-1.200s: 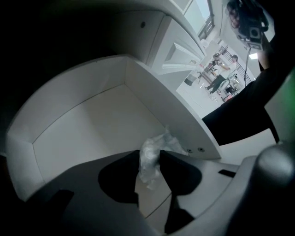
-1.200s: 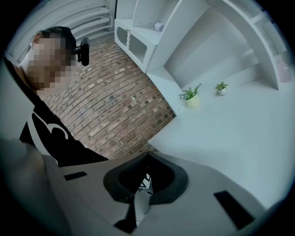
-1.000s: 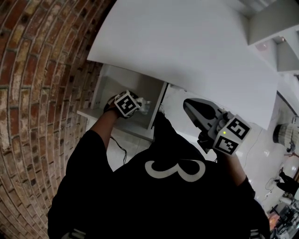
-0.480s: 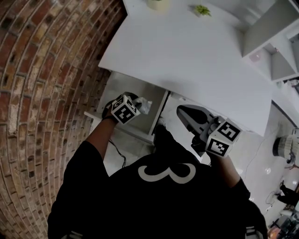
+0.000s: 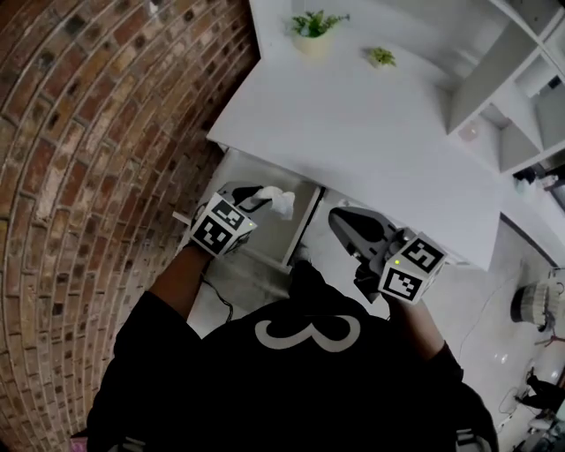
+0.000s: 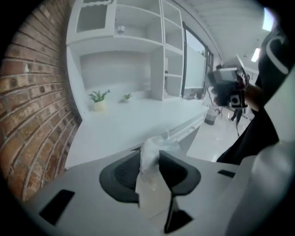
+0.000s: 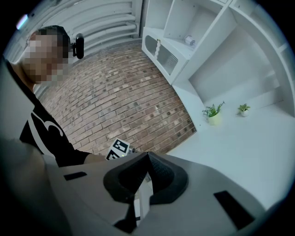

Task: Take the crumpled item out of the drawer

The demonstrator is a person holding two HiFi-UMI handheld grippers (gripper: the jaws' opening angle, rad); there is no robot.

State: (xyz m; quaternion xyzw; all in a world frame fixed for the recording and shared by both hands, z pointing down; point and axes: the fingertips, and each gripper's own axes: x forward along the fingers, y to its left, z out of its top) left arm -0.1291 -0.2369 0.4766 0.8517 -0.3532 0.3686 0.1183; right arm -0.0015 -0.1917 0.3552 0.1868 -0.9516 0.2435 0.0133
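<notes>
While the left tongs (image 6: 150,157) clamp only a fold of the crumpled item (image 6: 156,145) over the drawer (image 5: 265,231), the right tongs (image 7: 145,160) closed and empty, it could slip back in.

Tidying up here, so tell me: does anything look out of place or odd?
Only the drawer standing open under the desk, and the crumpled item pinched in the left gripper over it. The plants stand upright, and nothing looks spilled.
</notes>
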